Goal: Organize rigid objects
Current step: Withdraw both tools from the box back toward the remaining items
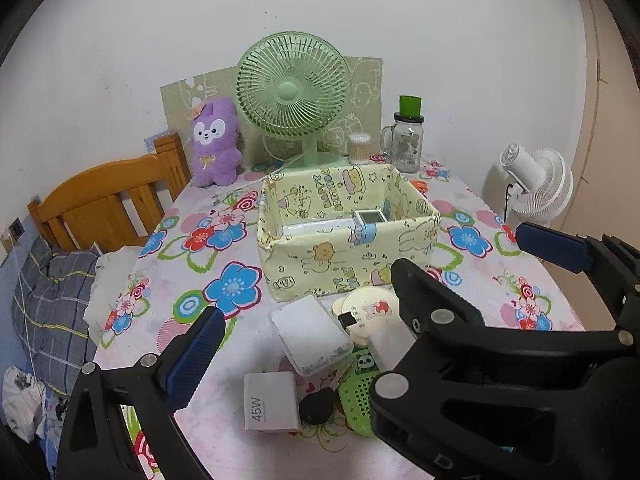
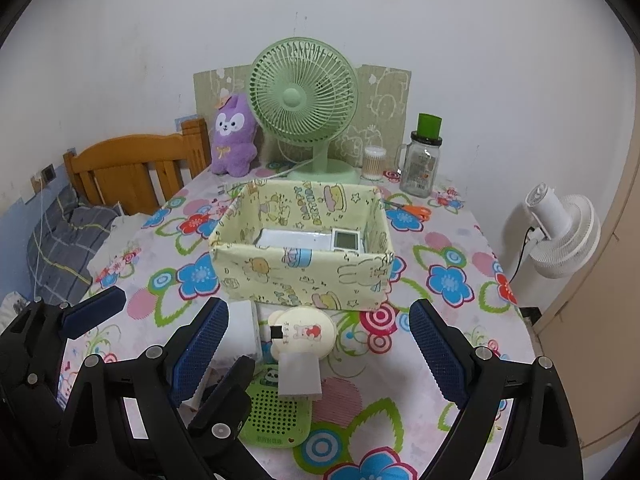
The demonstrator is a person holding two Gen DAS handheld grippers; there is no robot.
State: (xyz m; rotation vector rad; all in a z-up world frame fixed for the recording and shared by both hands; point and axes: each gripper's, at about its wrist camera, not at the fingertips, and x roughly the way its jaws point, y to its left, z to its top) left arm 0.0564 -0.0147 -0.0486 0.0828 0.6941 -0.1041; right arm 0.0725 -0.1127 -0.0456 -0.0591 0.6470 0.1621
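Yellow bin: the pale-yellow cartoon-print fabric box [image 2: 304,276] sits mid-tabletop, open-topped, with a white flat device [image 2: 347,239] and a white slab lying inside.
Tabletop: the flower-print cloth tabletop [image 2: 448,280] carries everything.
Left gripper: the left gripper [image 1: 304,344] hovers low over the near clutter, jaws spread wide, nothing between them.
Right gripper: the right gripper [image 2: 316,344] hangs close by, jaws also spread, holding nothing.
Clear case: the clear plastic lidded case [image 1: 310,334] lies just before the box, touching the round cream cartoon mirror [image 2: 302,332].
Charger: the white 45W charger block [image 1: 272,402] rests nearest, beside a small black round object [image 1: 318,405].
Green pad: the green perforated panda-print pad [image 2: 276,412] lies flat beneath the mirror's handle.
Backdrop: the green desk fan [image 2: 304,96] stands at the rear, beside the purple plush rabbit [image 2: 234,140].
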